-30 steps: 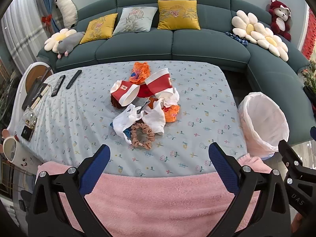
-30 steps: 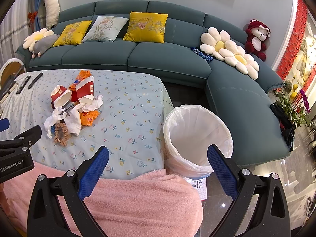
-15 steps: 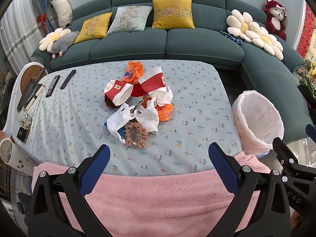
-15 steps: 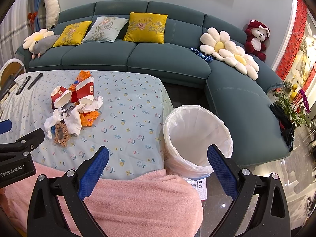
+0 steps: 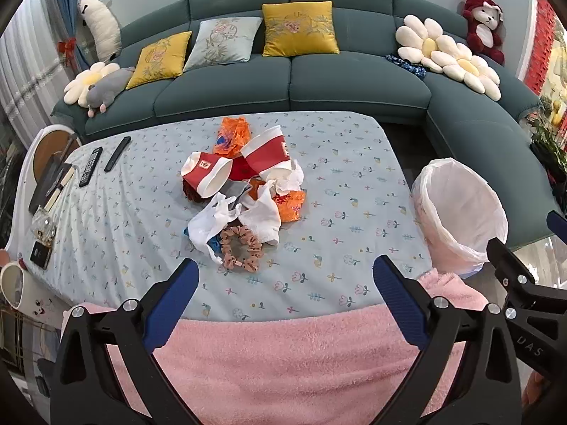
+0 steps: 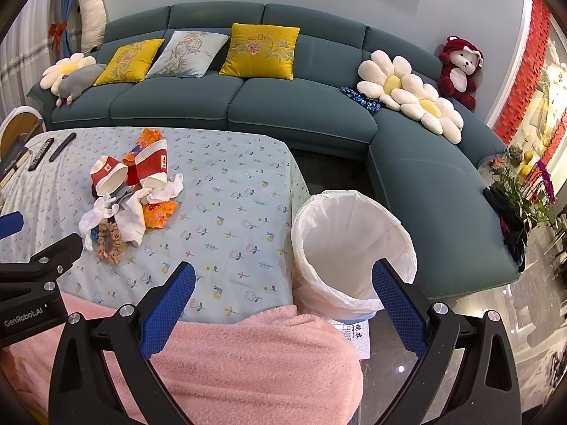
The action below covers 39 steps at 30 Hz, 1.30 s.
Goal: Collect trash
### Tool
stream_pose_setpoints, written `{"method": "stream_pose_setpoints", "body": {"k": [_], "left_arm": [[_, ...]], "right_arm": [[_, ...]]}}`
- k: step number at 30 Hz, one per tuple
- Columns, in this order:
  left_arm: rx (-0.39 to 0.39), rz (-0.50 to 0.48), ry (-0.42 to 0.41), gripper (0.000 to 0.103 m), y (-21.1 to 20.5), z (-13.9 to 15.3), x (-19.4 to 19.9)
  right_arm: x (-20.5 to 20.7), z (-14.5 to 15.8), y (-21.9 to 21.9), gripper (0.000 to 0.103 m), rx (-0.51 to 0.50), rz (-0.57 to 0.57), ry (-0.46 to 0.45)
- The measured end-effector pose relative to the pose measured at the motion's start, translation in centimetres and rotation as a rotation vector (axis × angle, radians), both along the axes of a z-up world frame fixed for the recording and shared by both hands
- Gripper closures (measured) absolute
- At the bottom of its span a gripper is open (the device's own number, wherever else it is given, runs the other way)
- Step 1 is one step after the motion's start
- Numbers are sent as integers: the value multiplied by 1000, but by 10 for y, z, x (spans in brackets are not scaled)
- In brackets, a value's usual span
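Closing in a touch on the table (image 5: 106, 219), your left gripper (image 5: 285, 279) now shows the litter heap sitting lower and nearer in its view than a second ago, so you're drifting toward the first pick. Its jaws are spread wide, nothing between them.

Sweep left to right with me: two remotes (image 5: 90, 166) lie at the far left edge, well apart from the heap. Then the heap itself, mid-table: a tipped red-and-white cup (image 5: 205, 177), a second cup (image 5: 267, 156) beside it, an orange wrapper (image 5: 232, 134) behind, white crumpled bags (image 5: 234, 219) in front, and a pink scrunchie (image 5: 241, 248) nearest you. None of it is lifted yet.

Further right, the lined bin (image 6: 354, 241) stands on the floor just beside the table's right end, mouth open. Your right gripper (image 6: 283, 290) hangs above the pink blanket (image 6: 230, 354), barely shifted over that second, jaws spread and empty, the bin straight ahead between its fingers.

My read: the collection hasn't started; the left tool is lined up for the nearest piece, and the bin is close enough for a short carry.
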State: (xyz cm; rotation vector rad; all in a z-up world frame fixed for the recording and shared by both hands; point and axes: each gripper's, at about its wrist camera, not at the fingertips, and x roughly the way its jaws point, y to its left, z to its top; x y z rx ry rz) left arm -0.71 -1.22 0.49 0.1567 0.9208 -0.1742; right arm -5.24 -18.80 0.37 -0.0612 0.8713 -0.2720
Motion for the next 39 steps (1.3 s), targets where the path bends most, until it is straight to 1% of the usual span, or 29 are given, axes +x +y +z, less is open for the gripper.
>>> {"method": "stream_pose_setpoints", "body": {"k": [4, 14, 16, 17, 18, 23, 26, 34, 39], "left_arm": [[-1, 14, 11, 9, 2, -1, 2], [13, 13, -16, 9, 2, 1, 2], [8, 13, -19, 11, 3, 1, 2], [3, 15, -23, 15, 3, 1, 2], [-3, 14, -20, 16, 3, 1, 2], [-14, 10, -10, 16, 4, -1, 2], [-21, 2, -20, 16, 3, 1, 1], [-32, -23, -2, 16, 0, 0, 2], [-26, -20, -36, 16, -1, 3, -1]], "right_arm": [[0, 2, -2, 8, 0, 0, -1], [0, 1, 0, 8, -3, 0, -2], [0, 1, 0, 8, -1, -1, -3], [0, 1, 0, 8, -1, -1, -3], [1, 4, -2, 8, -2, -1, -2], [2, 4, -3, 7, -2, -1, -3], [1, 5, -3, 7, -1, -1, -4], [1, 4, -1, 8, -2, -2, -3], [1, 5, -2, 8, 0, -3, -3]]}}
